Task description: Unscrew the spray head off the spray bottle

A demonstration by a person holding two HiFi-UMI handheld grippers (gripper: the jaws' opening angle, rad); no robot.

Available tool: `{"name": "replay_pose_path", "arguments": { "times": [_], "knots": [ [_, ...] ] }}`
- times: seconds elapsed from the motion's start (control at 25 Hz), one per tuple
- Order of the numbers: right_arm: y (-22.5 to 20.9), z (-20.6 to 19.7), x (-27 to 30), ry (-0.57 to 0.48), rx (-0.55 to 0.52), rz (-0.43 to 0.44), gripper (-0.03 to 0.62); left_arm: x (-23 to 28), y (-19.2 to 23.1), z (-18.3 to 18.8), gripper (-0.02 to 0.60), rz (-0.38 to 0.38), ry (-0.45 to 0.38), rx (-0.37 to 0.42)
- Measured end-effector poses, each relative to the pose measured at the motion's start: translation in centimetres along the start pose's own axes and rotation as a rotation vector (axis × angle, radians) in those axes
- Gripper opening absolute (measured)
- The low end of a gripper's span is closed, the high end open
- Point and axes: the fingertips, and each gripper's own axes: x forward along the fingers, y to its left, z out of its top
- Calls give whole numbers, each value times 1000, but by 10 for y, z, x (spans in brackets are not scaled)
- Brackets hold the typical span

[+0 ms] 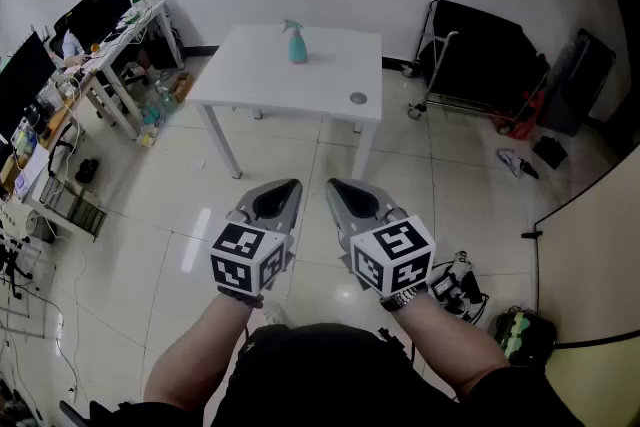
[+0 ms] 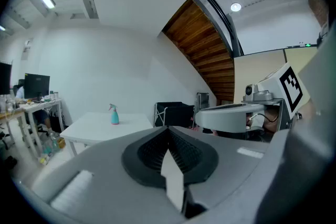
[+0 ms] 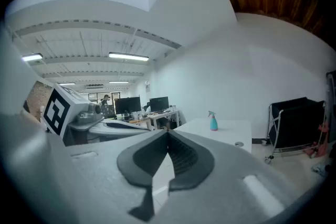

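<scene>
Teal spray bottle [image 1: 297, 43] upright on table [image 1: 330, 85]

1. A white worktop [image 1: 262, 80] stands on the far side of the tiled floor [image 1: 140, 245]. A teal spray bottle [image 1: 297, 45] stands upright near its far edge.
2. A small round disc [image 1: 358, 98] lies by the worktop's near right corner, well apart from the spray bottle.
3. The left claw [image 1: 288, 187] and right claw [image 1: 337, 187] sit side by side near the viewer, jaws together and empty, well apart from the worktop.
4. At the left stand desks [image 1: 110, 55] with monitors [image 1: 97, 8], and a black cart [image 1: 480, 60] stands at the far right.
</scene>
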Motion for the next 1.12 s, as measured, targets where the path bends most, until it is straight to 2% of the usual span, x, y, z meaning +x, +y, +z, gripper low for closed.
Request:
{"name": "replay_pose_path", "arguments": {
  "times": [0.56,1.12],
  "knots": [
    [-8,1,28,7,-1,-16,-9,13,26,2,15,-10,-10,-9],
    [-16,11,102,29,-5,-49,-9,41,96,11,15,-42,-10,-28]
  ]
}}
